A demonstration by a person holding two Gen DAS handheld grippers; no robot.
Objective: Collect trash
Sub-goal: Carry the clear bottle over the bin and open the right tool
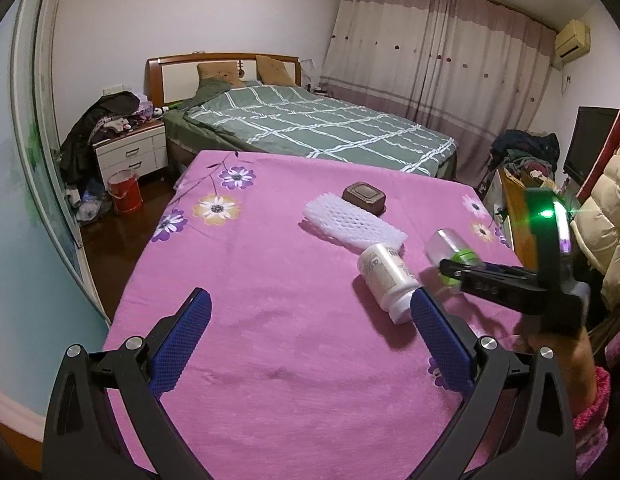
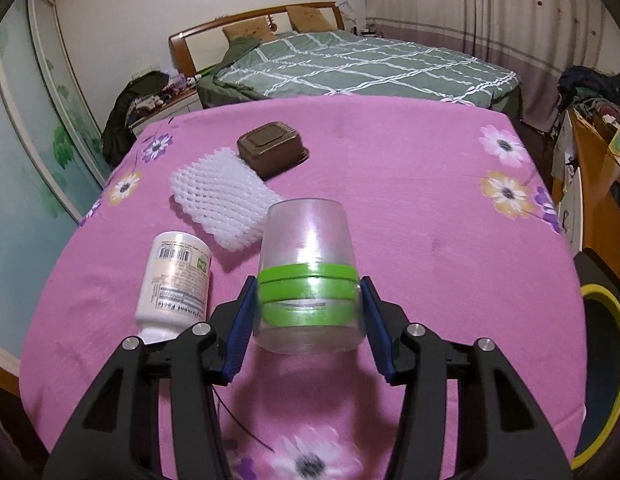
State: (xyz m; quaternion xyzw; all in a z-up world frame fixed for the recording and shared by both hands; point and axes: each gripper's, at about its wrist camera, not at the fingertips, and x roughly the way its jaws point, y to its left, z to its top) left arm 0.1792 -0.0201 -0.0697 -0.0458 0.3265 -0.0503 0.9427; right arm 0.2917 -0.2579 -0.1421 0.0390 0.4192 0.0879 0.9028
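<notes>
At the lower centre of the right wrist view, the right gripper (image 2: pixel 308 308) has its fingers clamped on a clear plastic jar (image 2: pixel 308 280) with green bands, seemingly held just above the pink flowered desk (image 2: pixel 430 220), so the pick-up step looks underway. The left gripper (image 1: pixel 310 344) waits low in the left wrist view with fingers wide apart and empty. Next likely comes carrying the jar to a bin, then the white pill bottle (image 2: pixel 176 280), foam net sleeve (image 2: pixel 222 200) and brown lidded container (image 2: pixel 270 148) left of centre.
</notes>
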